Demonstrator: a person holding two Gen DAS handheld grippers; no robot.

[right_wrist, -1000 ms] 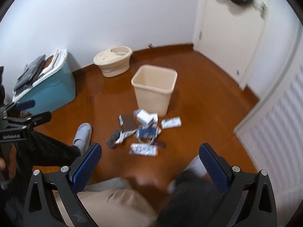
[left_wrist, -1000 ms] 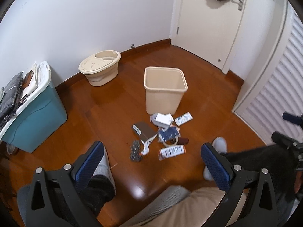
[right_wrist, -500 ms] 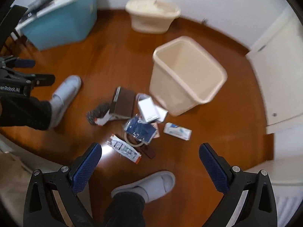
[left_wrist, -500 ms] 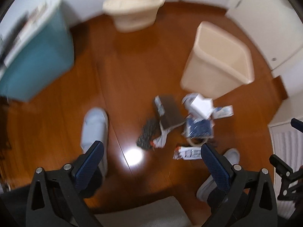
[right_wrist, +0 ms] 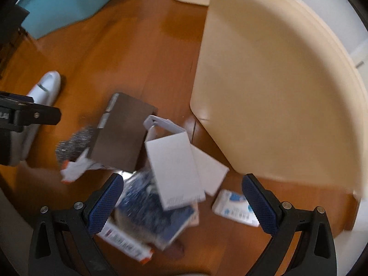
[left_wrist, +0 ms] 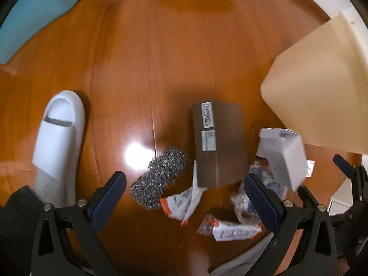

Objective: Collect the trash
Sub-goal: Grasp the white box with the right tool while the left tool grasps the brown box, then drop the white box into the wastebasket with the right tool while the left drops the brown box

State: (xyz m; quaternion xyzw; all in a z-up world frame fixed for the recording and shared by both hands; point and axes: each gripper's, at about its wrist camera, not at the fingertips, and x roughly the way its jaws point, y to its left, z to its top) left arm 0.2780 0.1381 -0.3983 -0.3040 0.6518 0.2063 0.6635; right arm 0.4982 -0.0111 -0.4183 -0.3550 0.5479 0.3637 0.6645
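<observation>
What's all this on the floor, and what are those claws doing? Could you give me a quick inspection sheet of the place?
Surface: glossy wooden floor.
Job's things: beige waste bin; brown box, white box, steel scourer, torn wrappers, tissue pack piled beside it.
Clutter: white slipper.
Claws: left claw and right claw open, empty, above the pile.
Cables: nothing seen.
Surroundings: teal storage box.

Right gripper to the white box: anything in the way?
Nothing visible. The right gripper is open and empty, and the white box lies on top of the pile just ahead of its jaws. The bin stands right beside the box.
</observation>
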